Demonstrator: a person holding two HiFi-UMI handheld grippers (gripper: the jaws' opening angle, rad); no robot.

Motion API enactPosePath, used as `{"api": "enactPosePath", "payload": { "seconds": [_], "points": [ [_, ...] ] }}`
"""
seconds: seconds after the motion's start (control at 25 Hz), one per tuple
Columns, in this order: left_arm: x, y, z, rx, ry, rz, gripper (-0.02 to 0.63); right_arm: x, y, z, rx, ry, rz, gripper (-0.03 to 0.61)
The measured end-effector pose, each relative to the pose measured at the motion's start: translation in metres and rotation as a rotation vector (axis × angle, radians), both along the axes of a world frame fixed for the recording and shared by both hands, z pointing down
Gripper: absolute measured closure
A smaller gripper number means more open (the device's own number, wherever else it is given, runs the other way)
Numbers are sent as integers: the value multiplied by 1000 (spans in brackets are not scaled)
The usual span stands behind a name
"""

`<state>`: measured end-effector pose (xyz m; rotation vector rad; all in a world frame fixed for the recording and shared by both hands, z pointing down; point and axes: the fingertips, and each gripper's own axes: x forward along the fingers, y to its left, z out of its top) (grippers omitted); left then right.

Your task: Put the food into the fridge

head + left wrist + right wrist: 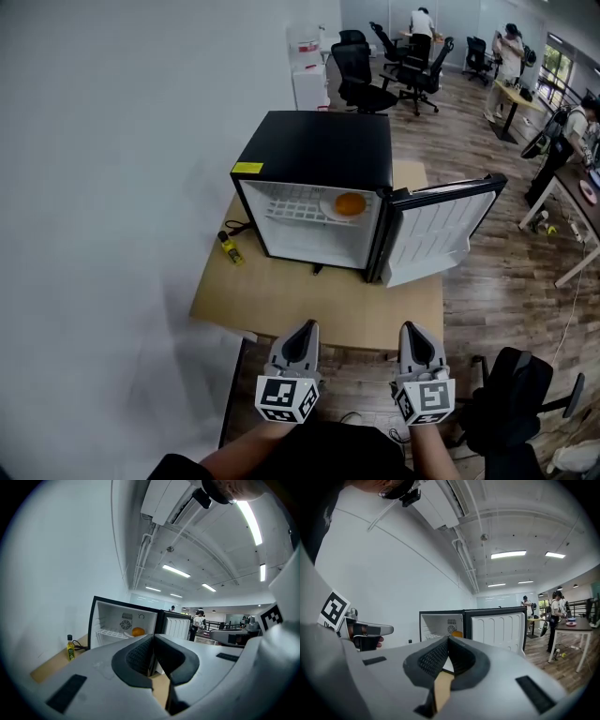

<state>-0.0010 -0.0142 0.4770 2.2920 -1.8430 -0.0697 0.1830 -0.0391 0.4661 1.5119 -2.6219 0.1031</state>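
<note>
A small black fridge [314, 155] stands on a wooden table [281, 300] with its door [441, 230] swung open to the right. Inside, an orange [350, 203] lies on a white plate on the wire shelf; the orange [138, 631] also shows in the left gripper view and the orange [457, 633] in the right gripper view. My left gripper [303, 335] and right gripper [415, 335] hover side by side near the table's front edge, well short of the fridge. Both are shut with nothing between the jaws.
A small yellow bottle [230, 247] and a black cable lie on the table left of the fridge. A white wall runs along the left. A black office chair [511, 398] stands at lower right. People, desks and chairs fill the room behind.
</note>
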Motion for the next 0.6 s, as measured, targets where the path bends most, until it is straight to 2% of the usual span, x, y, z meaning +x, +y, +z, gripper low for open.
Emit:
{"api": "enactPosePath", "payload": {
  "seconds": [0.24, 0.6],
  "points": [
    [-4, 1, -2, 10, -13, -27, 595, 6, 0, 5, -2, 11, 1, 518],
    [-6, -5, -4, 11, -9, -28, 595, -8, 2, -3, 25, 17, -6, 518]
  ]
}}
